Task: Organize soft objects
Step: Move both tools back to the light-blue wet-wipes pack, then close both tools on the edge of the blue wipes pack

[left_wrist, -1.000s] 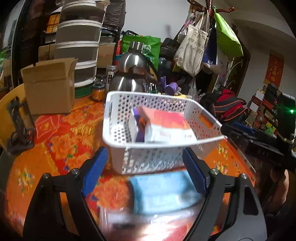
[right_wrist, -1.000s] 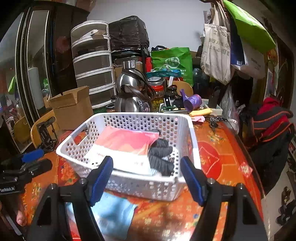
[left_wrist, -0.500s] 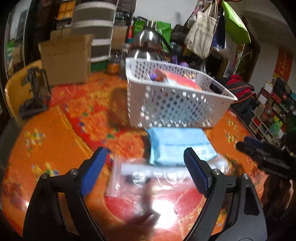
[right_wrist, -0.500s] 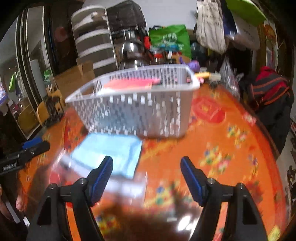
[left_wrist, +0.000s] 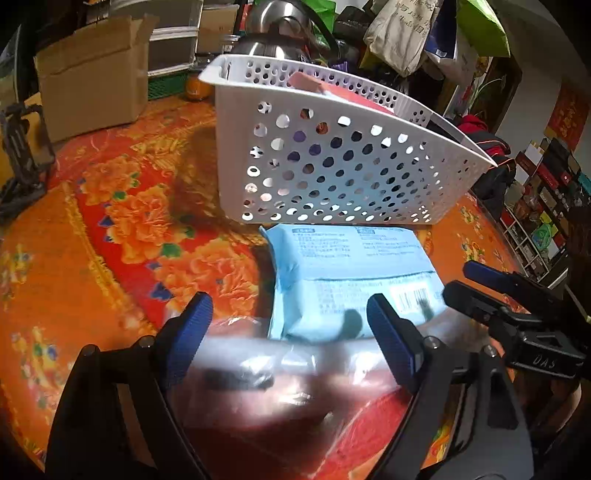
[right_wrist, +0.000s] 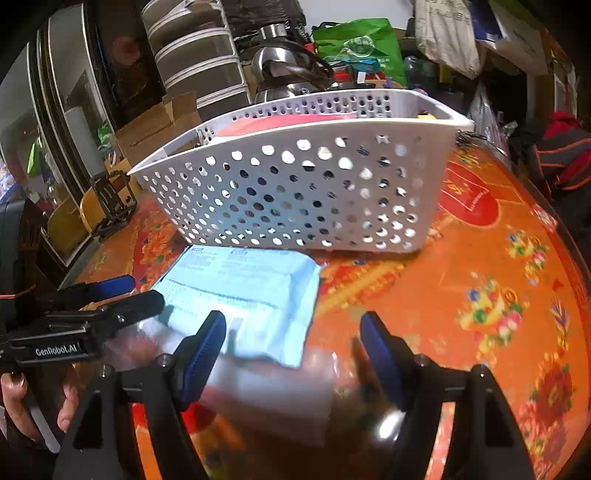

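A white perforated basket (left_wrist: 332, 166) stands on the orange floral table (left_wrist: 92, 258) and holds a red-and-white packet (left_wrist: 347, 92); it also shows in the right wrist view (right_wrist: 314, 184). A light blue soft pack (left_wrist: 351, 277) lies just in front of it, seen too in the right wrist view (right_wrist: 251, 291). A clear plastic bag (left_wrist: 280, 369) lies nearest, blurred, and shows in the right wrist view (right_wrist: 273, 387). My left gripper (left_wrist: 290, 332) is open low over the bag. My right gripper (right_wrist: 293, 343) is open over the bag's other end.
A cardboard box (left_wrist: 92, 85) stands at the back left, a steel kettle (left_wrist: 273, 33) behind the basket, and stacked drawers (right_wrist: 199, 59) and hanging bags (left_wrist: 406, 33) beyond. A black clamp (left_wrist: 18, 155) sits at the table's left edge.
Both grippers have dropped from above the basket down toward the table in front of it. The blue pack and clear bag now fill the near view.
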